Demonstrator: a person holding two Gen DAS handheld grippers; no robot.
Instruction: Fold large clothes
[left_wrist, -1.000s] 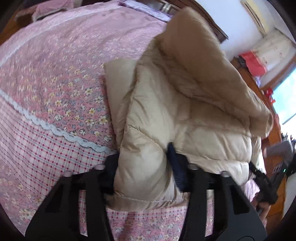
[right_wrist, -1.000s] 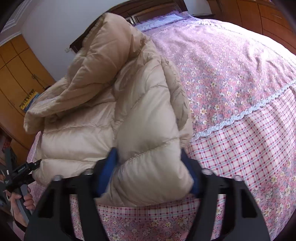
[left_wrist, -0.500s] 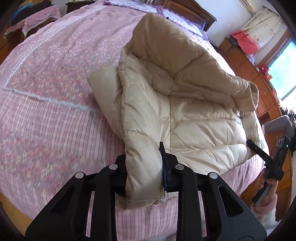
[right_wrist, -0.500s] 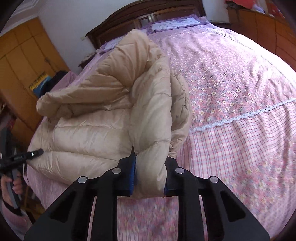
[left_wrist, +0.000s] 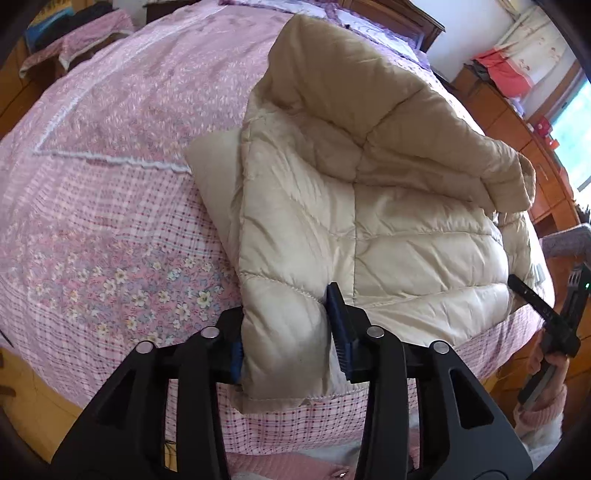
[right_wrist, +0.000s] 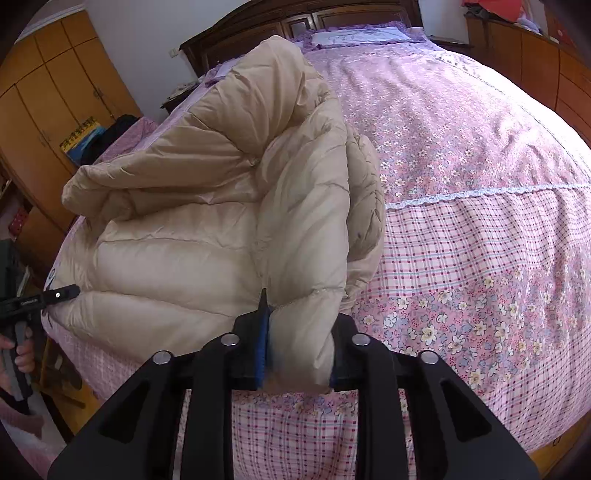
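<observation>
Claws left (left_wrist: 286, 341) and right (right_wrist: 297, 341) clench our soft, light, puffy beige quilted down jacket (left_wrist: 351, 206) at its hem corners, near the pink floral bed's (left_wrist: 110, 229) edge.

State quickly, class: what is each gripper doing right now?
Left gripper: fingers closed on the near corner of the beige puffer jacket.
Right gripper: fingers closed on the jacket's other near corner.

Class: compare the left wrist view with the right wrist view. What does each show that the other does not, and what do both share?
Left wrist only: a window and red cloth at upper right. Right wrist only: the dark headboard, a pillow and orange wardrobe doors. Both: the beige puffer jacket on the pink floral bedspread, with the left claw and right claw each clamping a corner.
</observation>
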